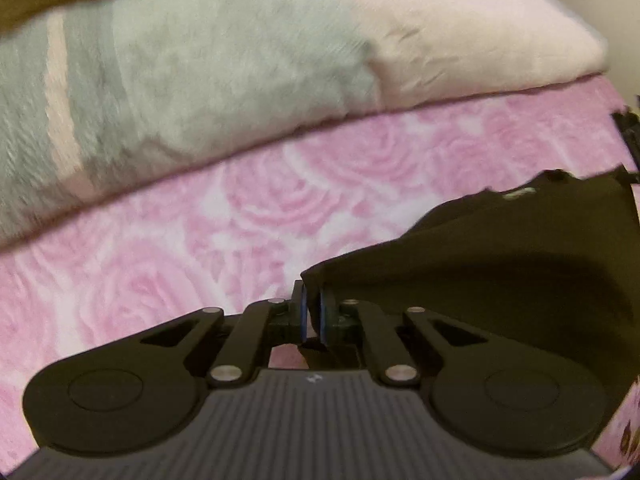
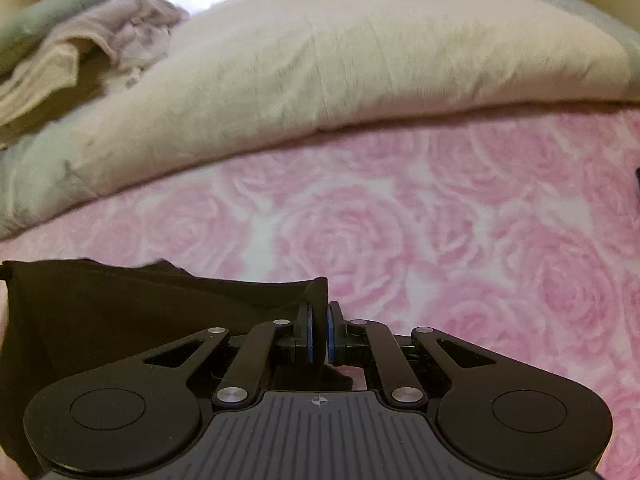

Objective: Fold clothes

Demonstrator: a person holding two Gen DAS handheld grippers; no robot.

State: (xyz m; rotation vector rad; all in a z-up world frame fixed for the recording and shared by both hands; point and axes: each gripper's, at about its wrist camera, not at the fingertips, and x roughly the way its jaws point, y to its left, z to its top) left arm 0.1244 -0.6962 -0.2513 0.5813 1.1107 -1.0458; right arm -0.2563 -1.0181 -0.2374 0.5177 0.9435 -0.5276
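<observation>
Both tongs, left gripper (image 1: 313,312) and right gripper (image 2: 319,332), pinch the black garment's (image 1: 500,256) corners at frame bottom, stretching it for folding above the pink bedspread (image 2: 460,208).

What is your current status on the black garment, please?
Left gripper and right gripper both shut on black garment, held between them over pink rose blanket. Nothing obstructing.

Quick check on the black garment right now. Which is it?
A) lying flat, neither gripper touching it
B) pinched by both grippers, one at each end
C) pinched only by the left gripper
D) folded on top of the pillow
B: the left gripper and the right gripper are each shut on a corner of the black garment, held over the pink rose blanket.
</observation>
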